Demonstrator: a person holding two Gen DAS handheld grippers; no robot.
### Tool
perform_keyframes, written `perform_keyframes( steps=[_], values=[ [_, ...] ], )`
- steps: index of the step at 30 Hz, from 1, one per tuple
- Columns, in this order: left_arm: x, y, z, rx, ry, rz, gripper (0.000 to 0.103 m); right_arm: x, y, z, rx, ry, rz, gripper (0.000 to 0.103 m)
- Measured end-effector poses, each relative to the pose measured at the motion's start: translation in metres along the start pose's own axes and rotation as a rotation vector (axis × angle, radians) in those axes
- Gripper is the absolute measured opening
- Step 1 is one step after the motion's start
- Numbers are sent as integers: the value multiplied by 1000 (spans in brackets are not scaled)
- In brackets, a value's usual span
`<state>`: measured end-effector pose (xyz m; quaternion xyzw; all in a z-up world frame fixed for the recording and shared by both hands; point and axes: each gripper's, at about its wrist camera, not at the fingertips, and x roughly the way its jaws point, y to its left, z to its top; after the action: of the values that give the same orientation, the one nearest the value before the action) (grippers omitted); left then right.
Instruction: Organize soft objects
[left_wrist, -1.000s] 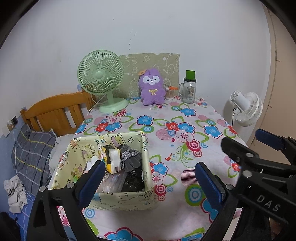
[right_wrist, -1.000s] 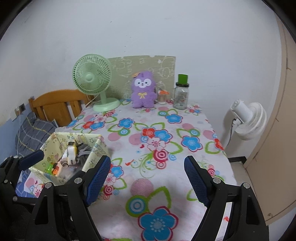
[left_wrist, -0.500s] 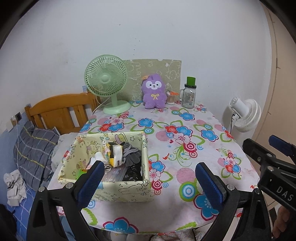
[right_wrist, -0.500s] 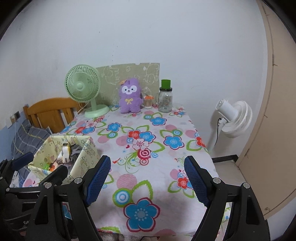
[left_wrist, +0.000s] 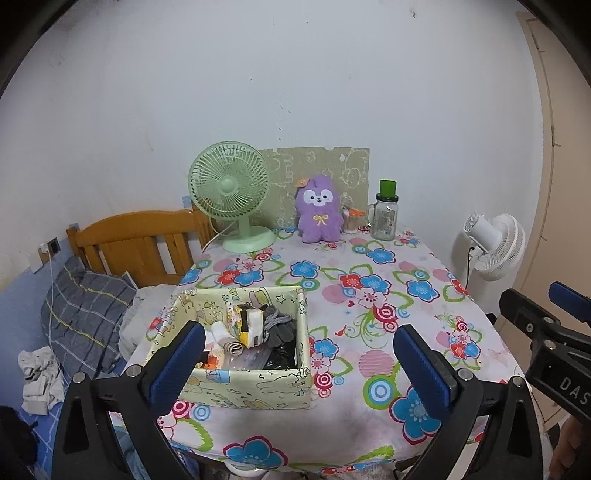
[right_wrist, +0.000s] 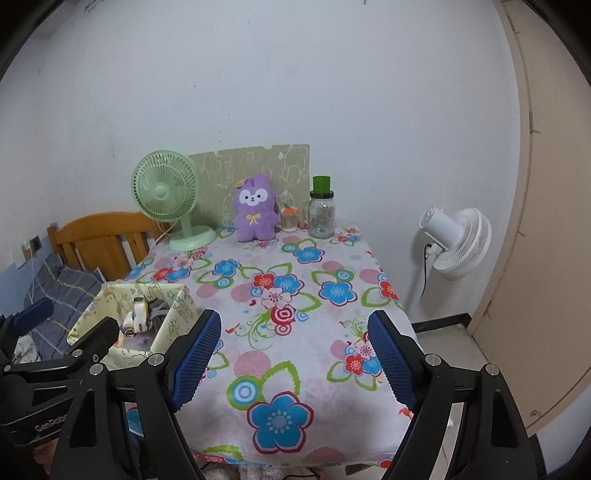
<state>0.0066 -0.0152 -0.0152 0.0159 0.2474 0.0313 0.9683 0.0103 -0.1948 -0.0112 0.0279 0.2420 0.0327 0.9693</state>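
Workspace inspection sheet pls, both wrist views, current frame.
Surface: table under floral cloth.
Job's things: purple plush toy upright at back wall; storage box holds gloves and small items.
Clutter: green fan, jar, small container.
Grippers: left hand-held gripper open, empty; right hand-held gripper open, empty.
Cables: fan cord; white fan's cable.
Surroundings: bed headboard, pillow, white fan, door.

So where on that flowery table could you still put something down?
The wide middle of the tablecloth, between the box in front and the back row, is bare, as is the strip right of the box. The back edge is crowded: green fan, purple plush toy, jar.
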Motion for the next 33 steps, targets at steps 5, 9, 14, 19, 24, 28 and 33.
perform_keyframes(
  steps=[5, 9, 14, 19, 24, 28, 33],
  values=[
    [-6, -3, 1, 2, -14, 3, 103, -6, -4, -1, 13, -11, -2, 84],
    [-9, -7, -1, 13, -21, 2, 103, -6, -7, -4, 24, -2, 5, 85],
    [-13, -13, -2, 34, -29, -10, 103, -9, -8, -5, 16, -10, -5, 85],
    [-13, -13, -2, 23, -25, -10, 103, -12, -7, -5, 11, -23, -14, 87],
    [-14, -13, -4, 18, -22, -10, 103, -12, -8, -5, 14, -25, -14, 88],
    [-14, -13, -3, 18, -23, -16, 103, -11, -8, -5, 12, -25, -16, 88],
    [-13, -13, -3, 15, -20, -26, 103, -10, -8, -5, 13, -24, -15, 88]
  ],
)
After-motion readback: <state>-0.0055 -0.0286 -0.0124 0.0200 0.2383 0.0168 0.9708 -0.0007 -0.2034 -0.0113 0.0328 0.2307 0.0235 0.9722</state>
